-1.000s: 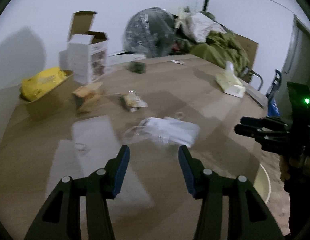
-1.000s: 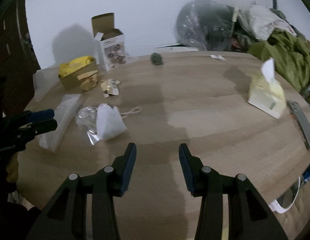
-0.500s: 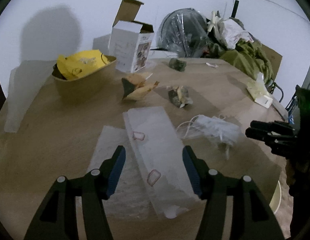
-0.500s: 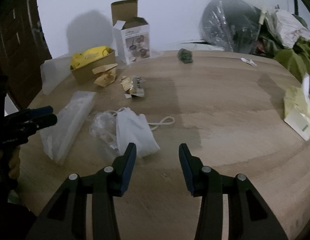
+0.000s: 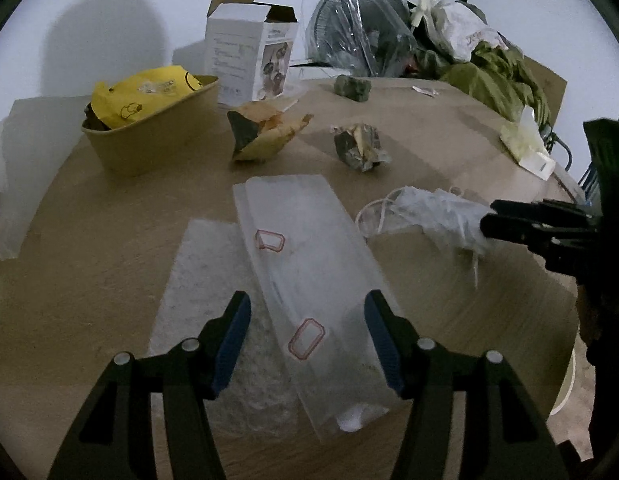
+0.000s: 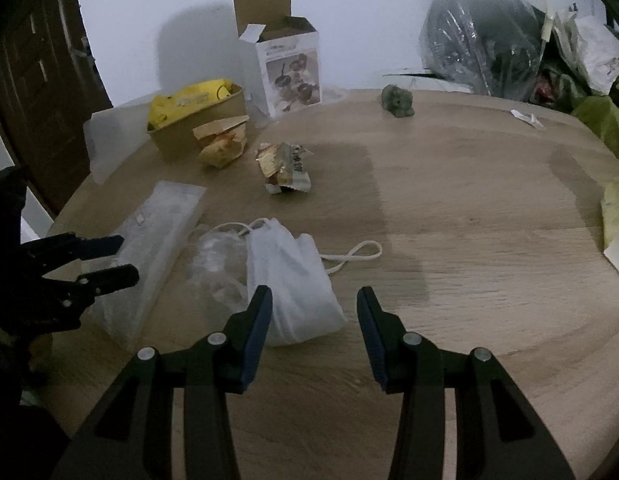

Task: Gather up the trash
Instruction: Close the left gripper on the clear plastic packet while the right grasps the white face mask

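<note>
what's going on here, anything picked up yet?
Nothing picked up yet. A person is clearing trash off a wooden table. The left gripper is open around a long clear plastic package; the right gripper is open just short of a white face mask. Crumpled wrappers lie farther back.

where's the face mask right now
The white face mask lies on the wooden table just ahead of the open right gripper, beside crumpled clear plastic and the long plastic sleeve.
</note>
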`<state>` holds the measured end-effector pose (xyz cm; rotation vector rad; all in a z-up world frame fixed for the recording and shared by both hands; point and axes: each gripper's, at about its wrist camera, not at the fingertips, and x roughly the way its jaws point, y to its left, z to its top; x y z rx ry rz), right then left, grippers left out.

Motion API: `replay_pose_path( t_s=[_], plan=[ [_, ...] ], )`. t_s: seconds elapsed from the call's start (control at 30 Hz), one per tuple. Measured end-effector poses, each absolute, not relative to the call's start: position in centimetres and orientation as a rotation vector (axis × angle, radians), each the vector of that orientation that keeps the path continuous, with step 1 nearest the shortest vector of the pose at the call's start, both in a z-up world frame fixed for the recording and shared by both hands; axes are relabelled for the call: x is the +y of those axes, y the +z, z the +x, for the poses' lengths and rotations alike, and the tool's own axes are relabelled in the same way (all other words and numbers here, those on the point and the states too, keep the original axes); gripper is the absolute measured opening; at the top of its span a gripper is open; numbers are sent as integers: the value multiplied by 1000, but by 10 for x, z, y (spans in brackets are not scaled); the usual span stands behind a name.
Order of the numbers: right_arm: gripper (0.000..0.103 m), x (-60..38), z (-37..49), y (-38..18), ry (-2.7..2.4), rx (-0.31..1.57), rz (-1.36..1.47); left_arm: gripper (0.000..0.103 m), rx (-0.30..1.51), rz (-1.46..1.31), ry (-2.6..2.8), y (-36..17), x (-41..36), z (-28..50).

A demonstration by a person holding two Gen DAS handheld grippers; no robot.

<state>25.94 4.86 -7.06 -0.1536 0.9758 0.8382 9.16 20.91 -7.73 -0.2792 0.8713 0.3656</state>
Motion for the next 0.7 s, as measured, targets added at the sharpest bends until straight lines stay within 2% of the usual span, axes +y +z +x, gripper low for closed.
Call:
replay_pose_path(
  t_s=[0.37, 0.47, 0.5, 0.53, 0.6, 0.7],
  plan=[
    [42, 52, 254, -79, 877, 993, -155, 58, 884, -216, 409, -79, 196, 96],
    [38, 49, 253, -79, 879, 982, -146, 54, 881, -180, 397, -77, 189, 99],
    [30, 47, 253, -78, 879, 979, -144, 53, 879, -173, 390, -76, 187, 100],
    [26, 45, 253, -78, 878, 976, -139, 50, 875, -167, 387, -75, 185, 100],
    [25, 41, 253, -76, 870, 968, -134, 46, 864, -157, 389, -72, 183, 101],
    [22, 36, 252, -74, 865, 959, -125, 34, 840, -164, 386, -66, 183, 101]
  ],
)
